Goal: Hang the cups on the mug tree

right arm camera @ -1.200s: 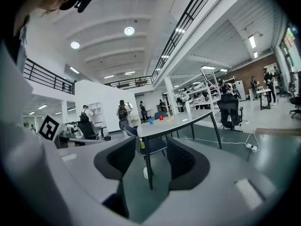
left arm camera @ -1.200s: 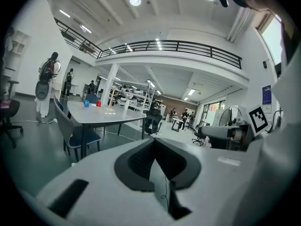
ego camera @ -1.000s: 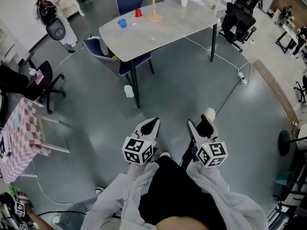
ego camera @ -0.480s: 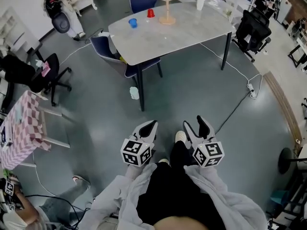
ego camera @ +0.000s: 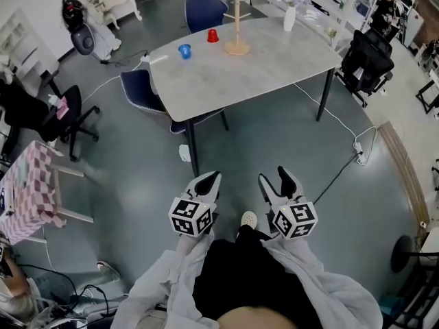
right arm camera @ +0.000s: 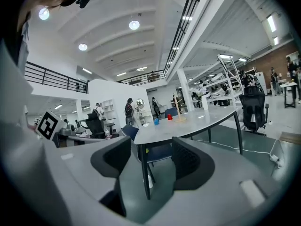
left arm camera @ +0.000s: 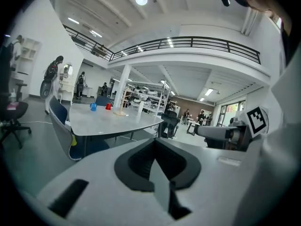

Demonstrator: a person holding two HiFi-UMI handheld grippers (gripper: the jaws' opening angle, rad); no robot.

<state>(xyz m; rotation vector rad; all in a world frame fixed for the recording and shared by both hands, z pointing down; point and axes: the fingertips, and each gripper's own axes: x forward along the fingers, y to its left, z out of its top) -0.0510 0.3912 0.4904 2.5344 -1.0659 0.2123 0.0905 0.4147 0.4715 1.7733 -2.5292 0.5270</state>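
Observation:
A blue cup [ego camera: 184, 50] and a red cup [ego camera: 212, 36] stand on the far side of a grey table [ego camera: 260, 64], beside a wooden mug tree [ego camera: 236, 38]. Both grippers hang low in front of the person's body, over the floor and well short of the table. My left gripper [ego camera: 210, 178] has its jaws together with nothing in them. My right gripper [ego camera: 274, 178] is open and empty. The left gripper view shows the blue cup [left arm camera: 93, 107], red cup [left arm camera: 108, 106] and mug tree [left arm camera: 121, 108] far off. In the right gripper view the blue cup [right arm camera: 156, 121] and red cup [right arm camera: 170, 117] are small.
Blue chairs [ego camera: 140, 91] sit at the table's left and far sides. Black office chairs [ego camera: 367, 57] stand at right and left. A checked-cloth table [ego camera: 27, 194] is at the left edge. A cable [ego camera: 343, 166] runs across the floor. A white bottle [ego camera: 289, 18] stands on the table.
The person has stepped on over the floor and the table has shifted in the head view. Both grippers keep the same stance, left jaws together, right jaws apart.

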